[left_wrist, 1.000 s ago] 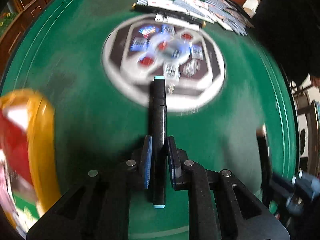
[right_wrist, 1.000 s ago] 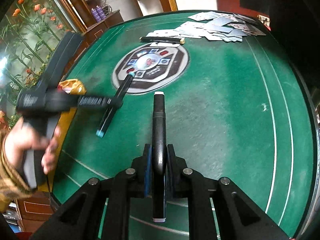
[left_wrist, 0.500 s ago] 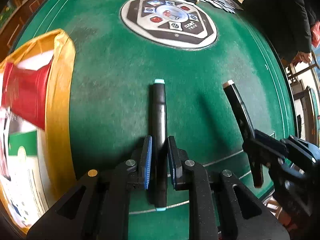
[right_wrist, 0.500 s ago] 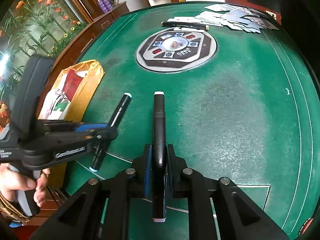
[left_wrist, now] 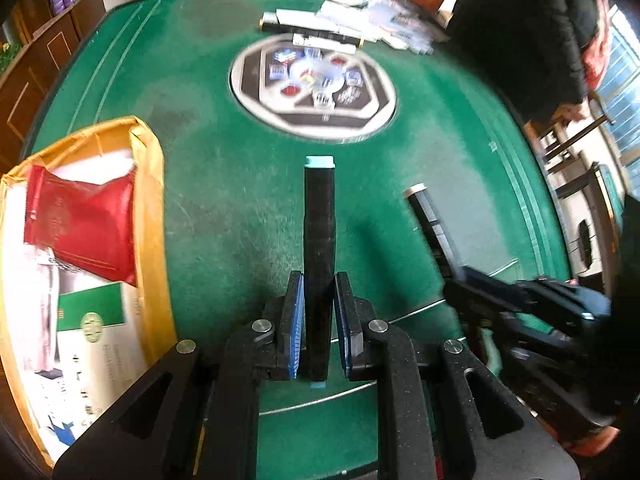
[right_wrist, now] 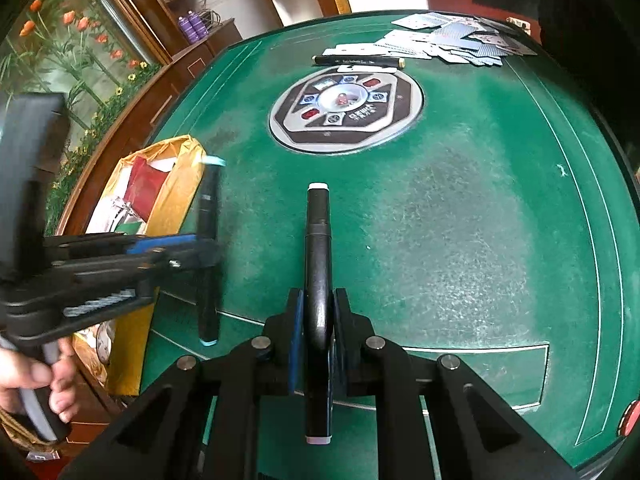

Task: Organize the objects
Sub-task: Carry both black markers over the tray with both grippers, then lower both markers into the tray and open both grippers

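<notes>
My left gripper [left_wrist: 318,300] is shut on a black marker with teal end caps [left_wrist: 319,216], held above the green felt table [left_wrist: 224,208]. It also shows in the right wrist view [right_wrist: 208,240], just right of a yellow bag [right_wrist: 172,196]. My right gripper [right_wrist: 318,312] is shut on a black marker with white end caps [right_wrist: 318,248], which also shows in the left wrist view [left_wrist: 430,220]. The open yellow bag [left_wrist: 150,200] lies at the table's left edge and holds a red packet [left_wrist: 84,224] and papers.
A round control panel [right_wrist: 346,110] sits in the table's middle. Behind it lie another black pen [right_wrist: 358,60] and several scattered playing cards [right_wrist: 452,40]. A person in black [left_wrist: 520,28] stands at the far right. A wooden cabinet [right_wrist: 188,56] stands to the left.
Both grippers have pulled back toward the table's near left side with their markers. The left marker now hangs close beside the yellow bag, which has come further into view.
</notes>
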Tool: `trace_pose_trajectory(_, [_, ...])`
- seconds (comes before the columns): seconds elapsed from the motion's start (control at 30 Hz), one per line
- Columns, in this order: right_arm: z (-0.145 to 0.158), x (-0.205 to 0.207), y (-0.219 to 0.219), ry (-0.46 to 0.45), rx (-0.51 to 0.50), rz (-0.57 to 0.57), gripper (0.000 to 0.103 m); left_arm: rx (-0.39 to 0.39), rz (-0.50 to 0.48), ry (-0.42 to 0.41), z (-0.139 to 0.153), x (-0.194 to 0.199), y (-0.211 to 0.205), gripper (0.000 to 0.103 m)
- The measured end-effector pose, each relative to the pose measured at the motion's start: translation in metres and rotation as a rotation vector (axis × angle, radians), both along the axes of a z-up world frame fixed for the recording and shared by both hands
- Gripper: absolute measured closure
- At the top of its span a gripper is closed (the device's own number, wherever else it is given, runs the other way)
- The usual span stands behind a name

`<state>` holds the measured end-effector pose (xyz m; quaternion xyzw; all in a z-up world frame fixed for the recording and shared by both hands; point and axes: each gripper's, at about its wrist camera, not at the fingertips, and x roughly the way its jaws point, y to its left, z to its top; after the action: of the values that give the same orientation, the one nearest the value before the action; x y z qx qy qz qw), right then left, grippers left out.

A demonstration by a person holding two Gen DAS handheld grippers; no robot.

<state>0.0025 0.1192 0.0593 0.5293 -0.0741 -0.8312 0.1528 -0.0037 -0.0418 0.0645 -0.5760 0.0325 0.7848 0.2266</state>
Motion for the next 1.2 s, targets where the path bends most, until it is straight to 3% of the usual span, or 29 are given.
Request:
trace_pose_trajectory(0.2, [0.009, 0.000, -0.023, 0.023, -0.008, 0.001, 0.090, 0.063, -0.011, 0.046, 0.026, 0.002, -0.023, 0.089])
trace_pose_trajectory(0.47, [0.023, 0.004, -0.063, 0.062, -0.047, 0.022, 0.090, 0.082, 0.034, 0.084, 0.050, 0.008, -0.074, 0.089])
trace_pose_trajectory(0.9, [0.042, -0.005, -0.164, 0.105, -0.082, 0.220, 0.090, 0.159, 0.262, 0.082, 0.078, 0.018, -0.200, 0.089])
trace_pose_trajectory(1.2, [0.040, -0.002, -0.198, 0.096, -0.098, 0.294, 0.090, 0.130, 0.349, 0.063, 0.073, 0.012, -0.255, 0.089])
